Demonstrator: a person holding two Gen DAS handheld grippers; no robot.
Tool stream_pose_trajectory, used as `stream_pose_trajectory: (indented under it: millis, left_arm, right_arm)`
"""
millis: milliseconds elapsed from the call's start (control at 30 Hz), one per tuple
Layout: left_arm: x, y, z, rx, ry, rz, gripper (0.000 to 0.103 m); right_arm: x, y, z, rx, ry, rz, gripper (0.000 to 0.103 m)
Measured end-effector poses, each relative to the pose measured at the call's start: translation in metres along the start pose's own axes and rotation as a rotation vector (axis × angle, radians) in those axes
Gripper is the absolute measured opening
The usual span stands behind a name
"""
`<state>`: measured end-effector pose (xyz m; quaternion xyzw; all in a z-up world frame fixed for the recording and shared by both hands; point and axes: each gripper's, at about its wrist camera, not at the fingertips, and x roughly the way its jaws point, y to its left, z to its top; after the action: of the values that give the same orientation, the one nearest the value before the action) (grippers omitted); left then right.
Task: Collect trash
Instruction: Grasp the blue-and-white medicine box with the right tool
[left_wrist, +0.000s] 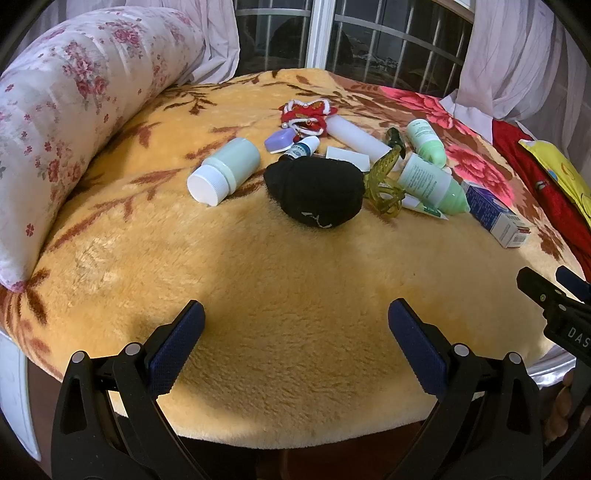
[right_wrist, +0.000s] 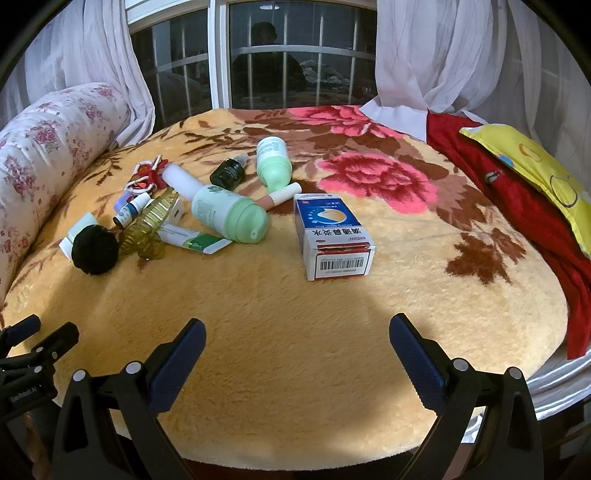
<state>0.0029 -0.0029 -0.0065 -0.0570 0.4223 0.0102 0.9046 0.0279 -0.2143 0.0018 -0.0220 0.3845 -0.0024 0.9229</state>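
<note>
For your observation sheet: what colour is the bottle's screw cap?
White, on the pale green bottle; clearest in the left wrist view.

Left gripper spread wide above yellow blanket — black sock ball, white-capped bottle beyond

A bed with a soft yellow blanket lies right in front. Big pink flowers and brown leaves are on the blanket, farther ahead and to the right. A long flowery pillow runs along the left side. A yellow pillow lies on a red cloth at the right. Straight ahead is a dark window with bars. White curtains hang on both sides.
</note>
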Motion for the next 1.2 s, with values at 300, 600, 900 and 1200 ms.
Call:
stream_pose_trajectory:
  millis: [300,600,900,1200]
  left_arm:
    - [0.008,-0.002,0.009,0.006,0.003,-0.003,0.097]
    - [0.018,-0.004,0.016,0.015,0.0,0.008,0.097]
    - [0.02,0.001,0.018,0.0,-0.009,-0.014,0.097]
    - [0.01,0.006,0.023,-0.004,-0.026,-0.077,0.097]
  right_arm:
    - [0.013,-0.024,0.021,0.004,0.004,-0.034,0.098]
    - [0.057,-0.042,0.068,-0.03,0.053,-0.066,0.098]
    - [0.137,-0.026,0.081,-0.087,0.238,0.036,0.07]
    - [0.104,-0.035,0.065,-0.049,0.102,0.135,0.049]
